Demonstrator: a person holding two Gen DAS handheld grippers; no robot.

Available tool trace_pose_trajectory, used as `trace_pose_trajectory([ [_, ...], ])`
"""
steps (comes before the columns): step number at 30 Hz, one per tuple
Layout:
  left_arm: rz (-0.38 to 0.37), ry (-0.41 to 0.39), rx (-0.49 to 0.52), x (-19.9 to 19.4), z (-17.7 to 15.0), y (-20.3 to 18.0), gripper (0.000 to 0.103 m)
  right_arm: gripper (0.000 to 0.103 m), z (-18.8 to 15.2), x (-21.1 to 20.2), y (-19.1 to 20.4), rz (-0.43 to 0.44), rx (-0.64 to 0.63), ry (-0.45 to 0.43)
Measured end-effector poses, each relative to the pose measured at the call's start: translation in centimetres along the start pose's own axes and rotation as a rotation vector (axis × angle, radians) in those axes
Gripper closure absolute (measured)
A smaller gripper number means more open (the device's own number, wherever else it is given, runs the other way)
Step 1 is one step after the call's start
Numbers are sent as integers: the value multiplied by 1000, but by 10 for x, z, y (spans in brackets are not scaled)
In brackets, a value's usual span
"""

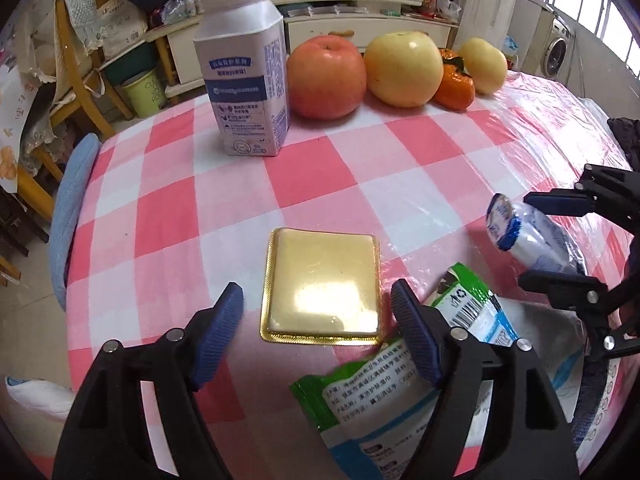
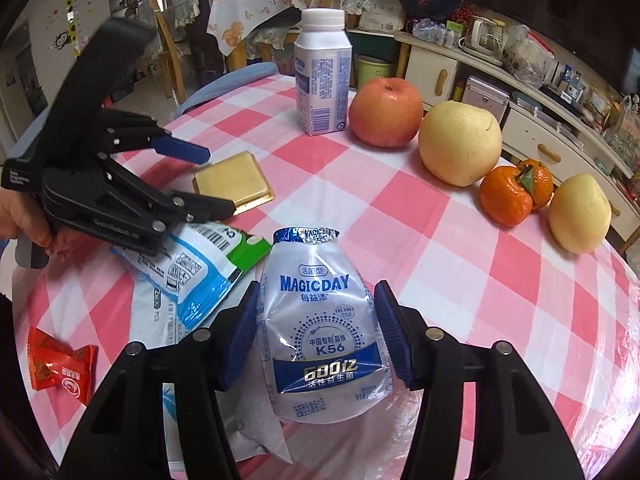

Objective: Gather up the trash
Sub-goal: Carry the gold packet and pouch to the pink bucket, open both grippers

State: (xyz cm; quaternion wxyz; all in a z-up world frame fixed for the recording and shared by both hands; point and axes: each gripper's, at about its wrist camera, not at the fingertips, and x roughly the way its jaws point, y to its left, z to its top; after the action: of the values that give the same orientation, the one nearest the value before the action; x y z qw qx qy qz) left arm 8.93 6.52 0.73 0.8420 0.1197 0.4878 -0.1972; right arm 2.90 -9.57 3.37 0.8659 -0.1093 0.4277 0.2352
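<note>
Slip risk first: the right hand-held gripper (image 2: 316, 286) is pinching the soft drink bottle (image 2: 320, 320) across its belly, pads on both sides, and the thin plastic already looks dented. If the squeeze is too light, the slick film could slide out; too hard, and the body may buckle and twist free (foil lid (image 2: 306, 236) is peeled partway, so any leftover liquid could spill on the surface (image 1: 180, 208)).

Second risk, just beyond: the left hand-held gripper (image 1: 317, 287) is spread wide w/ nothing between its pads. Its right finger (image 1: 416, 340) sits over the green wipes pack (image 1: 472, 312), while the gold packet (image 1: 320, 264) lies flat just ahead, roughly centred in the gap. Closing from here could catch the wipes pack's edge instead, or scrape over the gold packet w/o lifting it, since it lies so flat on the cloth.

Position: the bottle is in the right grip, lid end pointing away, beside the wipes pack. A red candy wrapper (image 2: 60, 368) lies near the surface's edge, apart from both grippers.

Further back, the milk carton (image 1: 244, 72) stands upright next to an apple (image 1: 326, 76) and other fruit, well apart from both grippers; a wide swing could knock the carton over.
</note>
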Motion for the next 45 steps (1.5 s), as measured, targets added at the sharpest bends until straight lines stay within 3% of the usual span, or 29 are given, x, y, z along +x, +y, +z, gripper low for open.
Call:
trace_pose_trajectory([
  [3, 3, -1, -14, 4, 0, 0, 29, 45, 1, -4, 0, -4, -1, -10],
  [4, 0, -12, -9, 2, 0, -2, 37, 45, 1, -5, 0, -5, -2, -12],
  [6, -2, -22, -15, 0, -1, -5, 43, 45, 1, -8, 2, -7, 0, -18],
  [15, 2, -84, -170, -24, -23, 2, 44, 45, 2, -29, 2, 39, 87, -58],
  [26, -9, -280, -370, -108, -69, 25, 44, 45, 2, -62, 21, 145, 156, -136],
  [35, 23, -414, -538, -173, -123, 63, 43, 45, 6, -78, 57, 262, 192, -164],
  [45, 125, -485, -662, -205, -161, 112, 43, 45, 29, -88, 125, 370, 194, -192],
])
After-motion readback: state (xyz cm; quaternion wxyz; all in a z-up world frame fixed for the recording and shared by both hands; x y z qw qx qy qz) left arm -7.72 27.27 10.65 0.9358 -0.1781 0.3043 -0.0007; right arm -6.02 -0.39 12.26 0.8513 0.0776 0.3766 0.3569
